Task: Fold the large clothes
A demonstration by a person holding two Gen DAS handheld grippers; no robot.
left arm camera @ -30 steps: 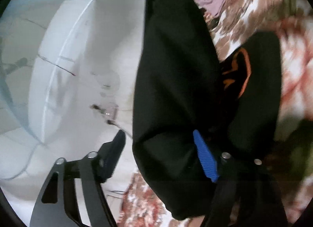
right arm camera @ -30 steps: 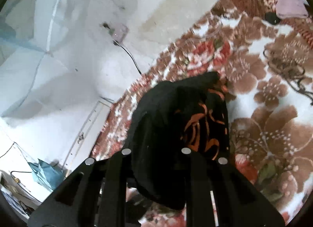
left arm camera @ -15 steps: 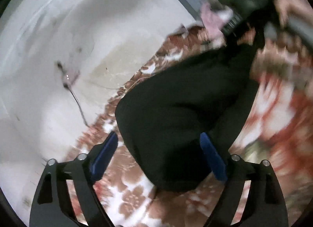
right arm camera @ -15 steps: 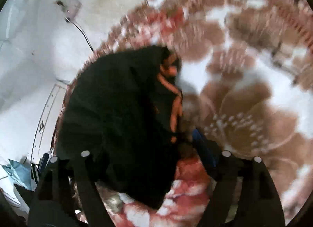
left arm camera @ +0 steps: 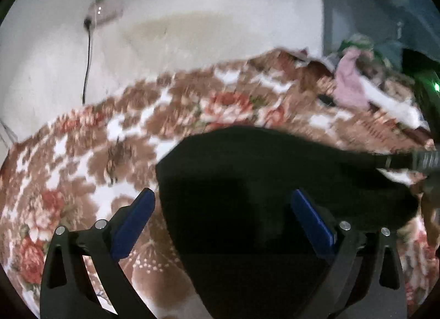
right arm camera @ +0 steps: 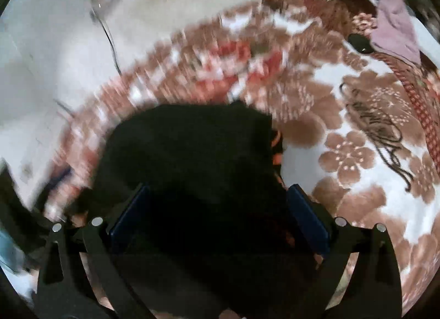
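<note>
A black garment (left arm camera: 261,181) with an orange print (right arm camera: 276,140) lies bunched on a floral brown-and-white blanket (left arm camera: 110,154). My left gripper (left arm camera: 222,217) is open, its blue pads (left arm camera: 132,222) spread wide, with the black cloth lying between and under them. My right gripper (right arm camera: 217,209) is also open over the same garment (right arm camera: 192,159), its pads (right arm camera: 308,217) on either side of the dark cloth. Both views are blurred by motion.
A pink cloth (left arm camera: 349,82) and a small black oval object (right arm camera: 359,43) lie at the far right of the blanket (right arm camera: 357,132). A white wall with a socket and hanging cable (left arm camera: 88,52) stands behind. A dark device with a green light (left arm camera: 431,91) is at the right edge.
Both grippers let go of the black garment and opened wide. The garment dropped from hanging in the air onto the blanket. Both cameras swung down toward the bed.
</note>
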